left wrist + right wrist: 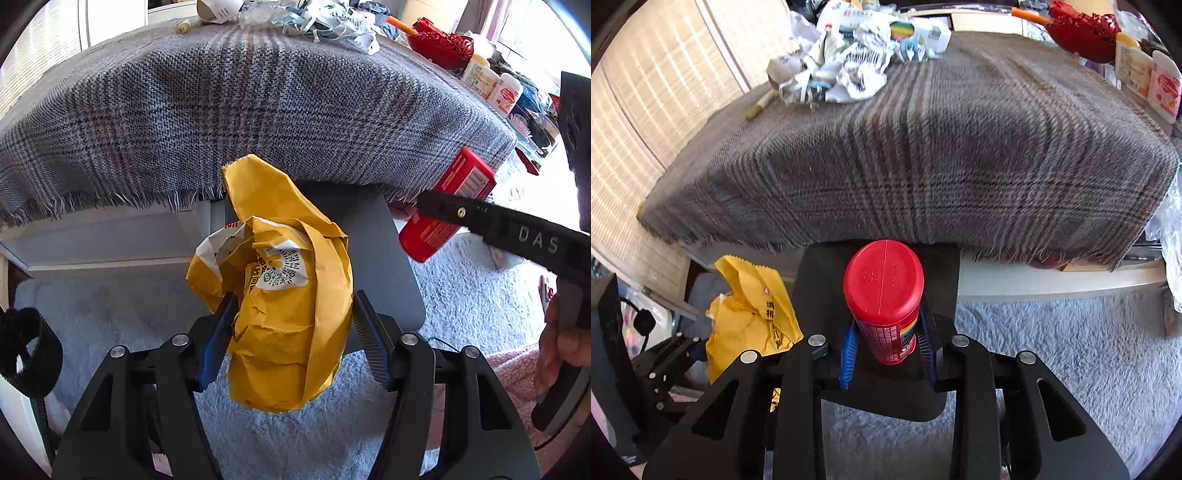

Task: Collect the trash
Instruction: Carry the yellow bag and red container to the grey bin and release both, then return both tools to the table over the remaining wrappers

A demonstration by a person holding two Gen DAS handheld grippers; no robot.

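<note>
My left gripper grasps the crumpled yellow bag between its fingers. My right gripper clamps the red bottle, base forward. Both hang over the dark bin below the tabletop edge.

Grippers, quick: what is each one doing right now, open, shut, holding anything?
Left gripper: shut on the crumpled yellow paper bag.
Right gripper: shut on the red plastic bottle.

left gripper jaws clamp a crumpled yellow bag.
</note>
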